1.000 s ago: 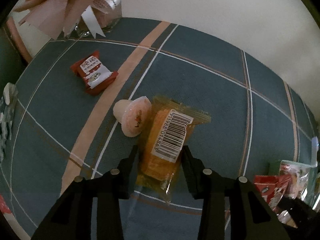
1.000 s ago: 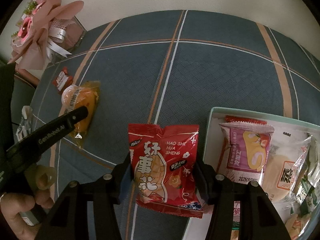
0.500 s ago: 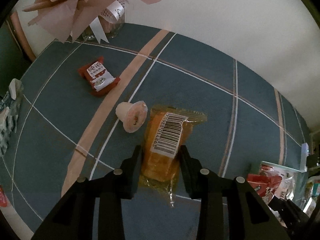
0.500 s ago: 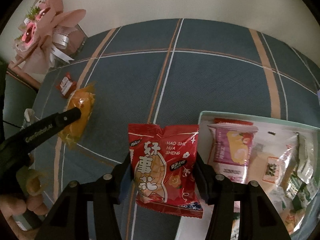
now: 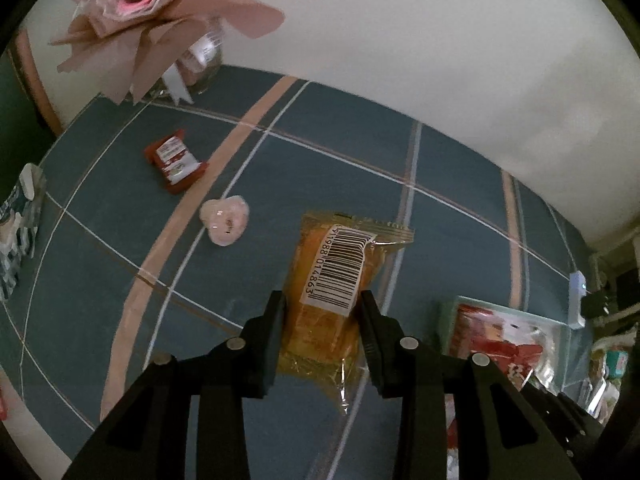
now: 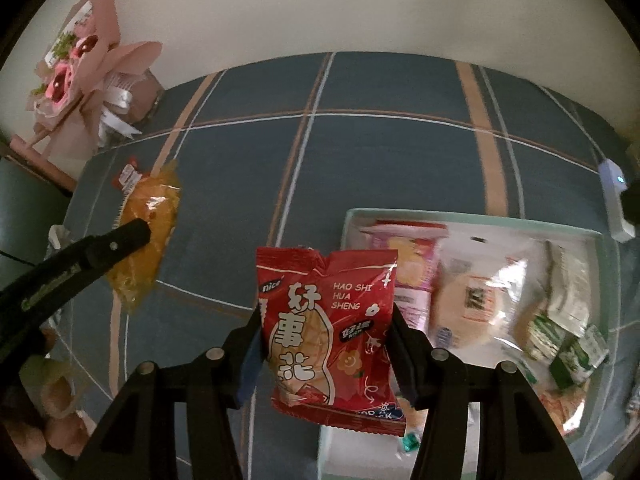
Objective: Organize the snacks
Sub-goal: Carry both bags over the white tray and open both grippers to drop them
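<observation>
My left gripper is shut on an orange snack packet with a barcode label and holds it above the blue checked cloth; the packet also shows in the right wrist view. My right gripper is shut on a red peanut bag and holds it over the left edge of a pale green tray that holds several snack packets. The tray also shows in the left wrist view. A pink jelly cup and a small red packet lie on the cloth.
A pink paper bouquet stands at the back left corner by the wall, also in the right wrist view. A white device lies right of the tray. A green-white pack lies at the left edge.
My left gripper has lifted the orange packet off the cloth and away from the jelly cup, moving right toward the tray. My right gripper has carried the red bag further over the tray edge.
</observation>
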Action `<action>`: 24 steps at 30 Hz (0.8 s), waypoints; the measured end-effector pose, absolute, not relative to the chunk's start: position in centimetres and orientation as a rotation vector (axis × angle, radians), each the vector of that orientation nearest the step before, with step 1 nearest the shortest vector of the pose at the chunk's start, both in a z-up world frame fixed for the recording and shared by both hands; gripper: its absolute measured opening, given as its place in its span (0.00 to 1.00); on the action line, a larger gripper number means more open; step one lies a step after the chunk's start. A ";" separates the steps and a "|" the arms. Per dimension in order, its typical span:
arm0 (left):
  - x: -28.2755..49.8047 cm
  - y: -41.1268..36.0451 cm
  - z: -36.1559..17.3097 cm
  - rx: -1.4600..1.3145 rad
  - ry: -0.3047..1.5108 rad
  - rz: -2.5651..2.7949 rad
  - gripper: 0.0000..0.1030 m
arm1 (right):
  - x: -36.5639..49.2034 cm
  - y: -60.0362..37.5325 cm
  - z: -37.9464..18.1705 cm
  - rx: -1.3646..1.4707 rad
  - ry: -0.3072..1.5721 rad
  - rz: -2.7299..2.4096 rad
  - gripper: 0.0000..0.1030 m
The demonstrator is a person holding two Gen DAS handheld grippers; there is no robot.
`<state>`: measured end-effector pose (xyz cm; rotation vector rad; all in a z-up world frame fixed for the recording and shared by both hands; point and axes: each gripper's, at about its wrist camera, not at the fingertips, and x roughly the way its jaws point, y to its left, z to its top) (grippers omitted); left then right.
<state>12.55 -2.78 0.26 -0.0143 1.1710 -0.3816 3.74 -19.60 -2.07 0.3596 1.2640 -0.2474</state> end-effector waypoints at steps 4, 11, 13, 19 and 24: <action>10.8 -3.8 1.5 -0.010 1.155 -0.427 0.37 | 2.6 -20.8 -1.2 0.376 1.252 -0.287 0.56; 7.4 -5.7 3.0 0.012 1.130 -0.499 0.37 | -0.2 -23.5 0.0 0.399 1.246 -0.365 0.56; 6.3 -6.3 3.0 0.020 1.136 -0.520 0.37 | -0.9 -24.2 0.3 0.405 1.242 -0.387 0.56; 3.7 -8.4 2.5 0.053 1.159 -0.579 0.37 | -3.4 -25.6 1.0 0.401 1.236 -0.438 0.56; 2.1 -9.9 2.2 0.078 1.169 -0.621 0.37 | -5.1 -25.9 1.1 0.392 1.242 -0.457 0.56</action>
